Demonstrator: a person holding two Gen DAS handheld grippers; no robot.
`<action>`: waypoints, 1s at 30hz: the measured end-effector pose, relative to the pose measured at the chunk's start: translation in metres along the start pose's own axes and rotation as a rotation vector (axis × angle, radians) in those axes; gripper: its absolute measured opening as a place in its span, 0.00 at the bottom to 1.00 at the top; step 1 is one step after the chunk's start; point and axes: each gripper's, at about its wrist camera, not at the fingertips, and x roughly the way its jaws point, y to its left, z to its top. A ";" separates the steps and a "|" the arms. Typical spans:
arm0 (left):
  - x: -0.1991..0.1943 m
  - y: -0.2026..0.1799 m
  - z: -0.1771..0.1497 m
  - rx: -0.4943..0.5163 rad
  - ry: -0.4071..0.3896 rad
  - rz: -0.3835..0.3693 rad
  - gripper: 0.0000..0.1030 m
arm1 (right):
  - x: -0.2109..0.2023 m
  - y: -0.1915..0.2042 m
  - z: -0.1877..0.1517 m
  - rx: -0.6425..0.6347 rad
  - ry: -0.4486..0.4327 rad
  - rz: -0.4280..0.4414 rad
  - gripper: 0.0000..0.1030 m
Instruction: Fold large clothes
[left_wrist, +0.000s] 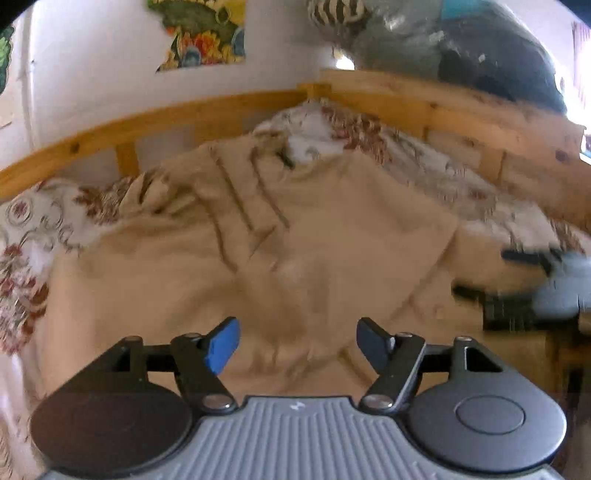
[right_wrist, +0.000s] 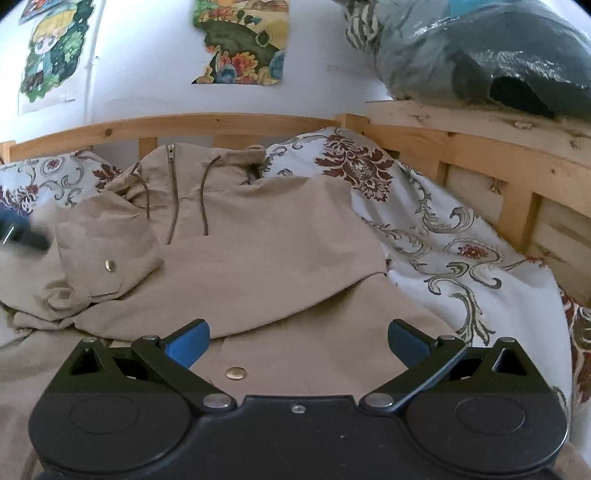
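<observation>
A large beige jacket with a zip, drawstrings and metal snaps lies spread on a bed; its left sleeve is folded over the body. It also shows, blurred, in the left wrist view. My right gripper is open and empty, just above the jacket's lower part near a snap. My left gripper is open and empty above the jacket. The right gripper appears blurred at the right edge of the left wrist view; the left one appears at the left edge of the right wrist view.
A floral white bedsheet covers the bed. A wooden bed frame rails the back and right sides. Bagged dark bundles sit on the right ledge. Posters hang on the white wall.
</observation>
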 end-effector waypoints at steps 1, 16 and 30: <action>-0.004 0.004 -0.007 -0.006 0.010 0.012 0.78 | 0.000 0.001 0.000 0.003 -0.004 0.007 0.99; -0.028 0.054 -0.058 -0.149 0.108 0.334 0.98 | -0.003 0.043 -0.001 -0.040 -0.073 0.258 0.99; -0.030 0.161 -0.049 -0.401 0.006 0.522 0.99 | 0.023 0.119 0.056 0.034 -0.022 0.381 0.84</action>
